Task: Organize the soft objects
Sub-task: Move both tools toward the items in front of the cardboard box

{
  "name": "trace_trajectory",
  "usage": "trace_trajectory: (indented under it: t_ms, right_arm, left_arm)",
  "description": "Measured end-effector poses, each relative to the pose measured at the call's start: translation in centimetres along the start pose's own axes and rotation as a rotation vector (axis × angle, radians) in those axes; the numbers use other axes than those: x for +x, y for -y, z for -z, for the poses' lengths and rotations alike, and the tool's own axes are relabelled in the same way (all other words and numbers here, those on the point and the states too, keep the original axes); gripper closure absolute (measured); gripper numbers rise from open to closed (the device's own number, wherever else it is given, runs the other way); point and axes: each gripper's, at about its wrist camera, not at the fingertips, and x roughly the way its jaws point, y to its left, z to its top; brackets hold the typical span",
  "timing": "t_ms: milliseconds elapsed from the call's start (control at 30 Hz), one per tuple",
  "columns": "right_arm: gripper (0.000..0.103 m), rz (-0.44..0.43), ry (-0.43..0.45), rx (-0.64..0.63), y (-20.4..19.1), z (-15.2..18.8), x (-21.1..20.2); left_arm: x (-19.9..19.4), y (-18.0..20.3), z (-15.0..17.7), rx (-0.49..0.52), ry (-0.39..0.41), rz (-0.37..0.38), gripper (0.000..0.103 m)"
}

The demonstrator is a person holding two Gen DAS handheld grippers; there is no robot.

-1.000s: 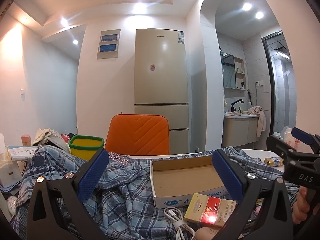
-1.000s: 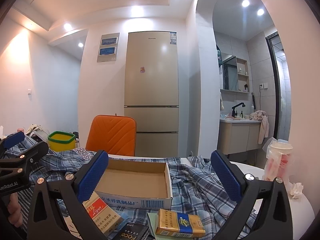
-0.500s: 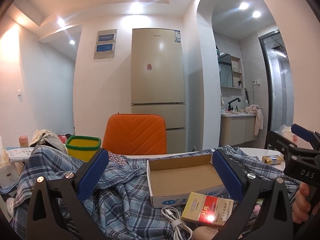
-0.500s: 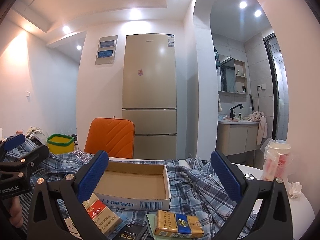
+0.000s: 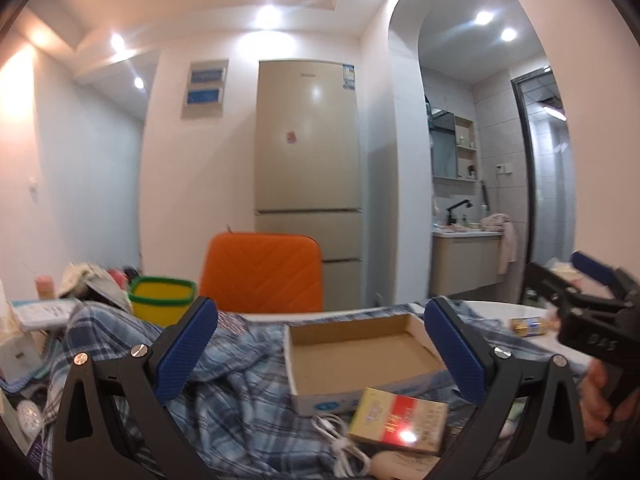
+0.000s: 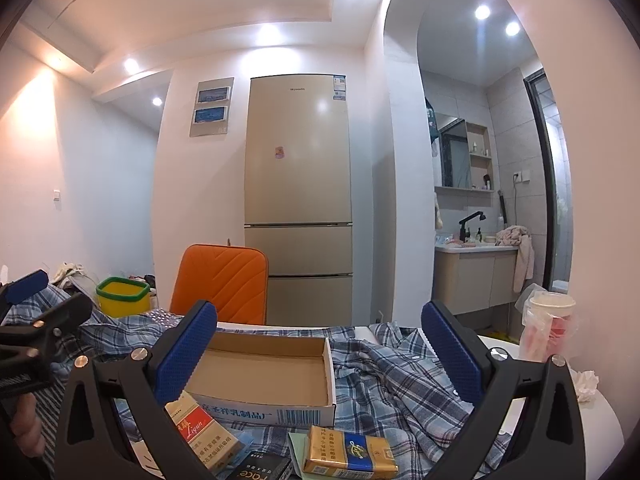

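A crumpled blue plaid shirt [image 5: 240, 408] [image 6: 400, 384] lies spread over the white table. On top of it rests an empty shallow cardboard box [image 5: 360, 356] [image 6: 264, 376]. My left gripper [image 5: 320, 352] hovers open above the shirt and box, holding nothing. My right gripper [image 6: 318, 352] is open too, over the box and the shirt's right part. Each gripper shows at the edge of the other's view, with a hand on its handle.
Cigarette packs lie near the front: a red-gold one [image 5: 400, 420] [image 6: 200, 432] and a gold-blue one [image 6: 348, 456]. A white cable [image 5: 340, 444] lies beside the box. A bagged cup [image 6: 548, 324], crumpled tissue [image 6: 584, 382], yellow-green bin [image 5: 160, 292] and orange chair [image 5: 260, 272] stand around.
Both views have tilted slightly upward and shifted a little; the box sits a bit further left in the left wrist view. Both grippers stay open and hold nothing.
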Motion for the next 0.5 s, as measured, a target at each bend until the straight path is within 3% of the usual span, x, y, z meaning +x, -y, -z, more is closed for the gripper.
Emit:
trace_trajectory:
  t_ms: [200,500]
  right_arm:
    - [0.0,-0.018,-0.036,0.07,1.4,-0.8,0.1]
    - [0.0,-0.022,-0.035,0.027,1.3,-0.9,-0.1]
  left_arm:
    - [0.1,-0.6,-0.8,-0.038,-0.049,0.017,0.0]
    - [1.0,-0.3,0.0,-0.025,-0.092,0.009,0.0]
